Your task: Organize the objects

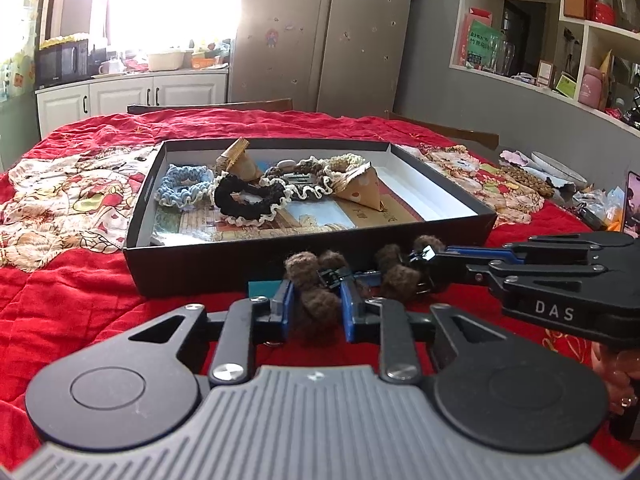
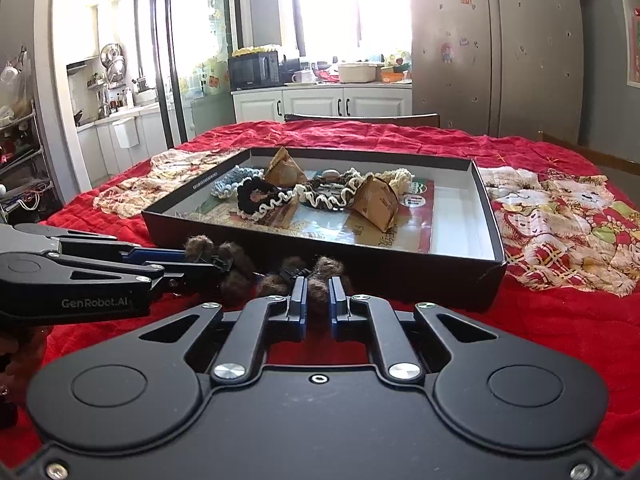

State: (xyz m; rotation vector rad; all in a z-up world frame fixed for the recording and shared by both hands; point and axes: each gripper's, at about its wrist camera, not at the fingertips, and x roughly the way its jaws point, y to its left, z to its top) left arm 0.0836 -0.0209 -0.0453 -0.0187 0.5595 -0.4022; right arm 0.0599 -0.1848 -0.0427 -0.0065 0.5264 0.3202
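Observation:
A brown fuzzy scrunchie (image 1: 316,296) is held between both grippers just in front of a shallow black box (image 1: 192,264). My left gripper (image 1: 316,304) is shut on one side of it. My right gripper (image 1: 420,264) comes in from the right and is shut on its other side. In the right wrist view the right gripper (image 2: 318,300) pinches the scrunchie (image 2: 320,280) and the left gripper (image 2: 216,268) reaches in from the left. The box (image 2: 400,276) holds a blue scrunchie (image 1: 180,188), a black one with a cream edge (image 1: 244,200), a brown-and-cream one (image 1: 304,176) and two paper cones (image 1: 360,188).
The table wears a red quilted cloth (image 1: 80,300) with patterned patches. At the far right lie a bowl (image 1: 556,168), a phone (image 1: 632,204) and small clutter. Chair backs (image 1: 212,106) stand behind the table. A fridge and shelves are beyond.

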